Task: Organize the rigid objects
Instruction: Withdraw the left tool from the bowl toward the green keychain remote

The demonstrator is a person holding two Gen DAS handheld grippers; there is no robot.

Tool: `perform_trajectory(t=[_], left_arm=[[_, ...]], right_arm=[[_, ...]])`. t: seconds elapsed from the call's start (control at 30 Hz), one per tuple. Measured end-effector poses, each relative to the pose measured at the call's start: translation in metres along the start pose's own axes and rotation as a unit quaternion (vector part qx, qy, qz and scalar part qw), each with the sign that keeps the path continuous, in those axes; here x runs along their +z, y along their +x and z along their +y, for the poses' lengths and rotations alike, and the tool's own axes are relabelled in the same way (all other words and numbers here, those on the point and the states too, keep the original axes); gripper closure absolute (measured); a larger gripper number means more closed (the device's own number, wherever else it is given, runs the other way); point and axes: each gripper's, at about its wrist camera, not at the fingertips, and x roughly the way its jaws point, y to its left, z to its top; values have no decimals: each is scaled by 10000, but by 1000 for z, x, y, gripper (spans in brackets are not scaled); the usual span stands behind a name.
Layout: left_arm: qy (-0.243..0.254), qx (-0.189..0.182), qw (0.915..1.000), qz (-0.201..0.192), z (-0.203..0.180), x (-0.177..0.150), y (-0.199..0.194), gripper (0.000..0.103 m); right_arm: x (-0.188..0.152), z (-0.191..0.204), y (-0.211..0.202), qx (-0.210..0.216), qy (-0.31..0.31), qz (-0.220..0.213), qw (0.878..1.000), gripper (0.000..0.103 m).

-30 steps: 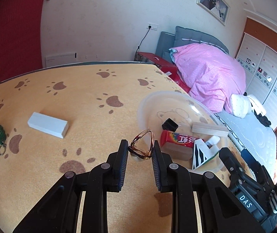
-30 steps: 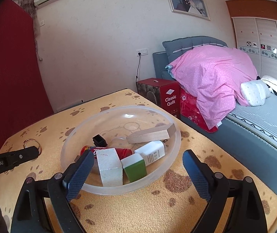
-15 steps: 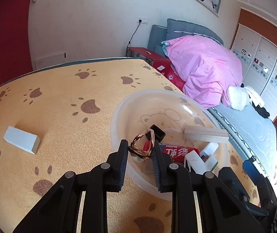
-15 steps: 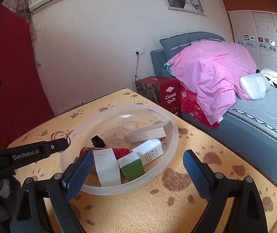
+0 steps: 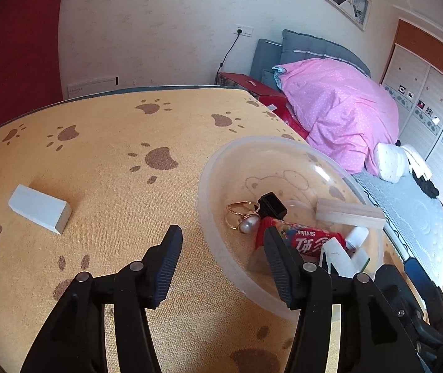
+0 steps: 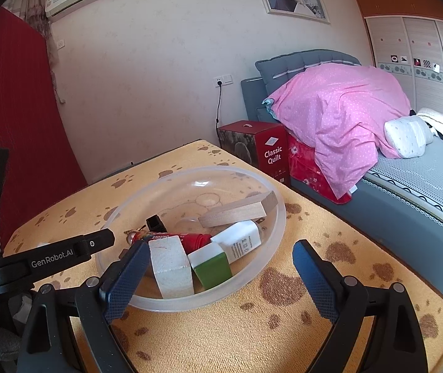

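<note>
Clear bowl (image 6: 279, 217) of small rigid items (wooden block (image 6: 237, 211) topmost) between the wide-open right claw (image 6: 221, 276)

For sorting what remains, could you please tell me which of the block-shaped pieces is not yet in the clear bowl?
The white block lying alone on the paw-print cloth, left of the clear bowl. The wooden block, chalky white block and green-and-white block all sit inside it.
</note>
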Motion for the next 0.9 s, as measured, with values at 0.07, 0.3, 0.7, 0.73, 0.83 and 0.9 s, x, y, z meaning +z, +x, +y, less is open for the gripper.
perform_trajectory(t=[0.07, 0.3, 0.7, 0.73, 0.83, 0.9], left_arm=[[-48, 52, 10000, 13, 3, -1, 0, 47], [-127, 229, 9997, 26, 14, -7, -5, 42], [-401, 433, 9983, 20, 42, -13, -18, 35], [-443, 454, 9980, 19, 45, -13, -19, 35], [-550, 524, 9971, -3, 55, -15, -24, 35], [-606, 586, 9964, -30, 61, -16, -28, 35]], right_arm=[[0, 0, 0, -2, 3, -2, 10000, 7], [0, 0, -1, -5, -25, -19, 10000, 7], [0, 5, -1, 56, -181, -13, 9998, 2], [0, 6, -1, 69, -214, -8, 9997, 1], [-1, 11, -2, 100, -322, -9, 9994, 0], [-2, 14, -2, 125, -392, 8, 9992, 0]])
